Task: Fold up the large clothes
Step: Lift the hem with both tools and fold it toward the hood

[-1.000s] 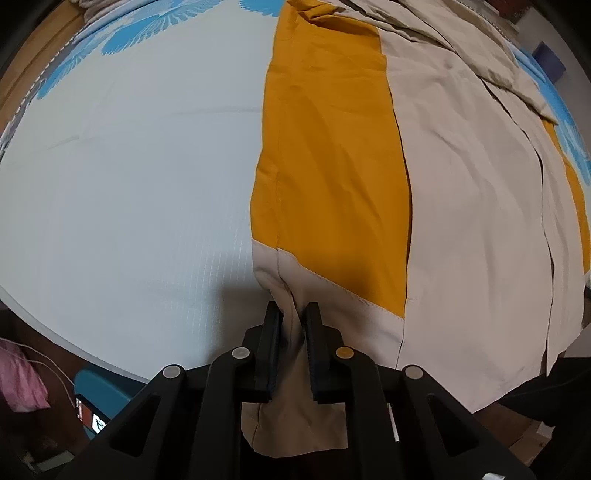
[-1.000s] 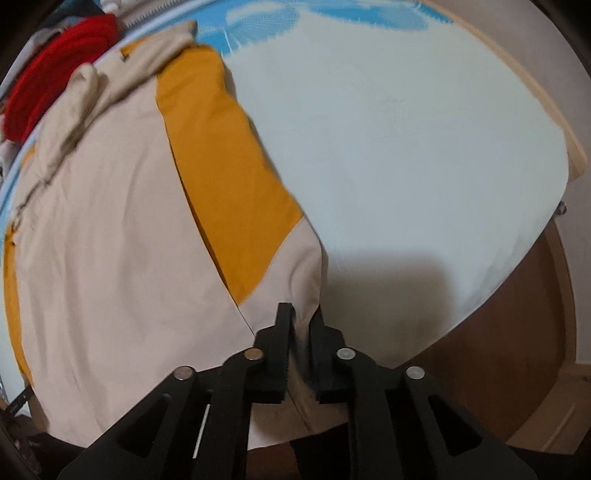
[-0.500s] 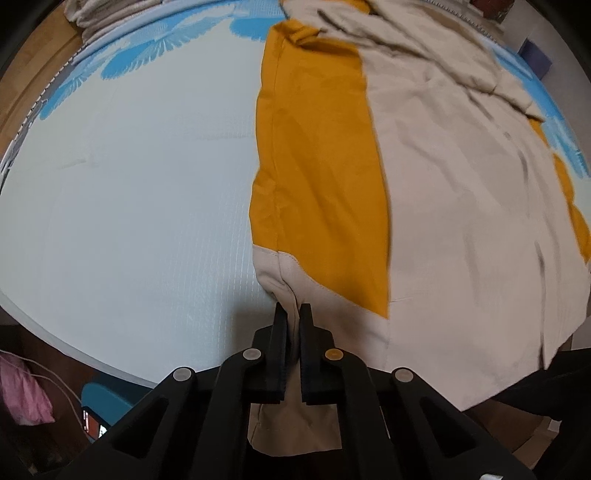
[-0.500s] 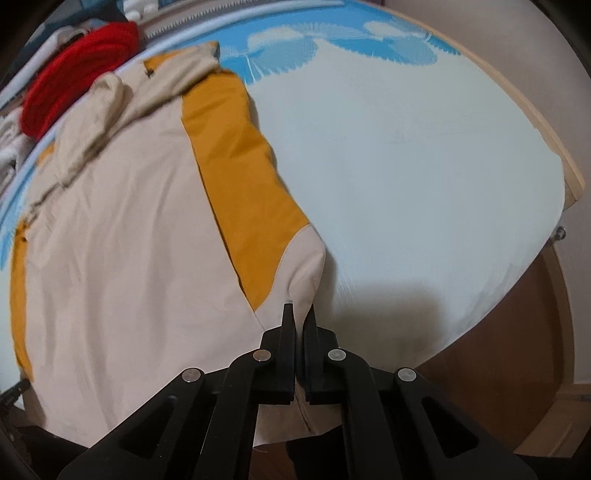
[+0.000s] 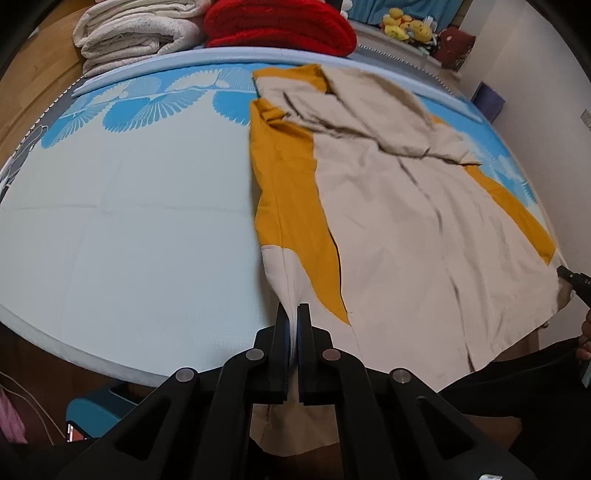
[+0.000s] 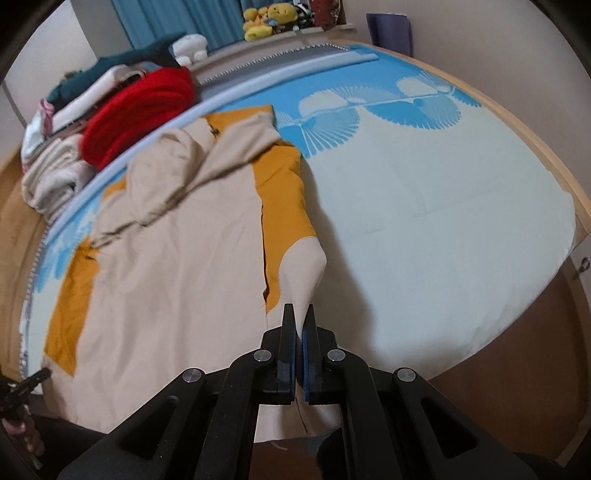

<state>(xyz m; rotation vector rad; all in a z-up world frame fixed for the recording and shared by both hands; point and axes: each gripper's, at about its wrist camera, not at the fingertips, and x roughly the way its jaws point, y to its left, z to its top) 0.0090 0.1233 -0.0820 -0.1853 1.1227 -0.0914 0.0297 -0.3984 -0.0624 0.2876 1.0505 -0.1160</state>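
Note:
A large beige and mustard-yellow garment [image 5: 399,221] [image 6: 166,258] lies spread on a pale blue bed sheet [image 5: 129,229] [image 6: 424,229], its hood end towards the far side. My left gripper [image 5: 293,314] is shut on the beige hem at the garment's left bottom corner, which is pulled up off the bed. My right gripper [image 6: 300,314] is shut on the hem at the right bottom corner, lifted the same way. Cloth hangs down below both pairs of fingers. The right gripper's tip [image 5: 570,277] shows at the edge of the left wrist view.
A red blanket [image 5: 280,26] [image 6: 140,110] and folded white bedding [image 5: 136,33] are stacked beyond the bed's far edge, with plush toys [image 6: 269,18] behind. The wooden bed frame [image 6: 576,199] runs along the right. A blue box [image 5: 96,410] sits on the floor.
Both grippers closed fully on the hem corners and rose, lifting the garment's bottom edge off the bed. The views now take in the far side of the bed.

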